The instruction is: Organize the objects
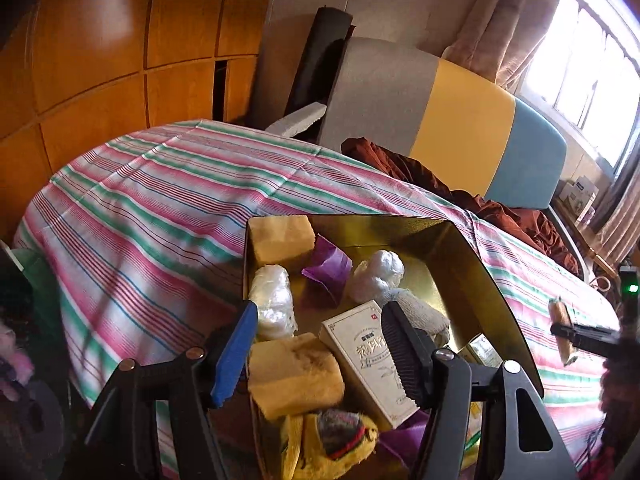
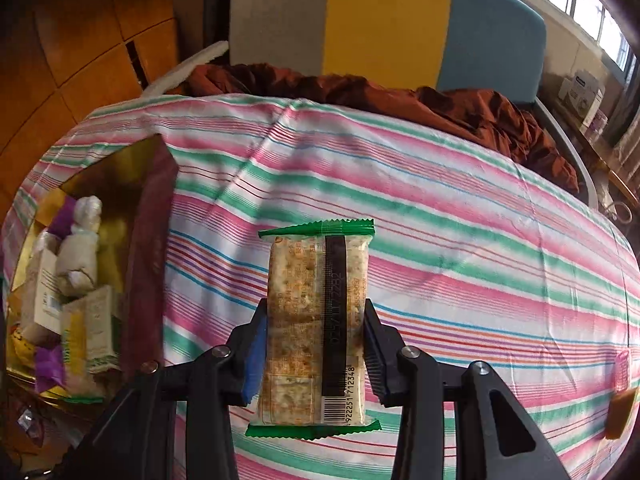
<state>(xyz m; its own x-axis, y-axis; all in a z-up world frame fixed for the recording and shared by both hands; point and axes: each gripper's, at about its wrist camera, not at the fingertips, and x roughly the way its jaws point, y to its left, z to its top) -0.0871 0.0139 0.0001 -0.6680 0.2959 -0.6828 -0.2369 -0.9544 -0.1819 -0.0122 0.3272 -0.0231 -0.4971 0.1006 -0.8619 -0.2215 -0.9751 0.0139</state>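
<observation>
A gold-lined box (image 1: 472, 264) sits on the striped bed, holding yellow sponges (image 1: 294, 376), white plastic wads (image 1: 274, 308), a white carton (image 1: 360, 356), purple paper (image 1: 326, 266) and a yellow cloth. My left gripper (image 1: 320, 350) is open and empty, hovering over the box's near end. My right gripper (image 2: 314, 344) is shut on a green-edged cracker packet (image 2: 316, 320), held above the bedsheet to the right of the box (image 2: 148, 240). The right gripper with the packet also shows at the left wrist view's right edge (image 1: 568, 334).
The striped sheet (image 2: 460, 248) covers the bed. A brown crumpled blanket (image 2: 440, 104) lies by the grey-yellow-blue headboard (image 2: 384, 20). A small pink and brown item (image 2: 620, 396) lies at the sheet's right edge. Wooden cabinets (image 1: 100, 60) stand left; a window is right.
</observation>
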